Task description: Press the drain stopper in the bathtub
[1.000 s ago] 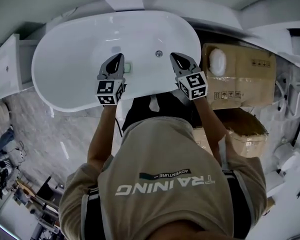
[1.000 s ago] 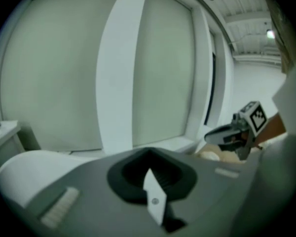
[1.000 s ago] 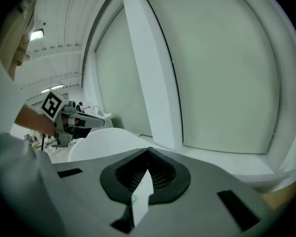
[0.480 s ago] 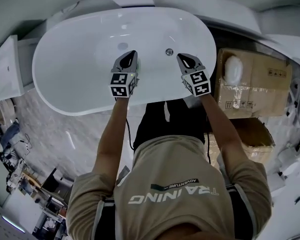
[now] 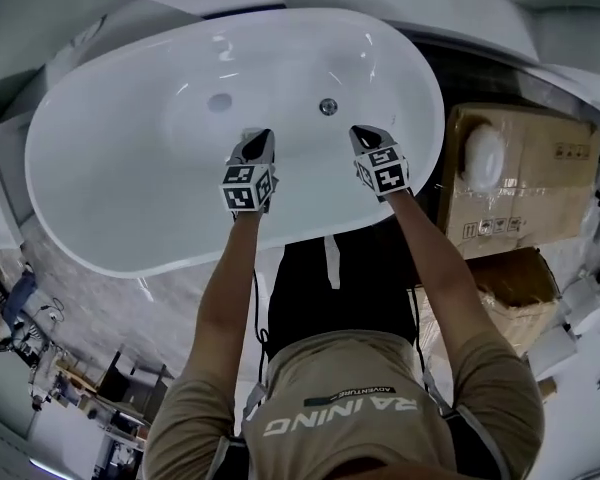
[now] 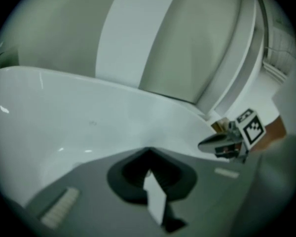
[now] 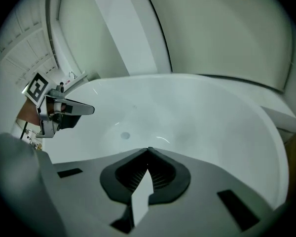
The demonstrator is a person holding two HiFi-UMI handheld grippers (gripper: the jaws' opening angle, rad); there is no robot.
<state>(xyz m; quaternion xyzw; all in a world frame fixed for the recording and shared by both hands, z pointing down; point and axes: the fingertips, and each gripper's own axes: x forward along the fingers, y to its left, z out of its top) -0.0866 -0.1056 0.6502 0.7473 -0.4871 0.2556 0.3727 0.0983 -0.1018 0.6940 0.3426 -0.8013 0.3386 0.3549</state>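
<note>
Person's leaned in further since the last frame. The arms are stretched out straighter and the bathtub (image 5: 110,188) fills more of the head view. Both tools hang over the near side of the tub, side by side with a gap between them. Left tool (image 5: 263,134) has its jaws pressed together with nothing in them, and right tool (image 5: 363,130) is the same deal. The drain stopper (image 5: 327,106) is a small round disc down in the tub, a bit ahead of the tips, closer to the right one. Neither touches it. Cardboard boxes (image 5: 520,168) sit just right of the tub.
</note>
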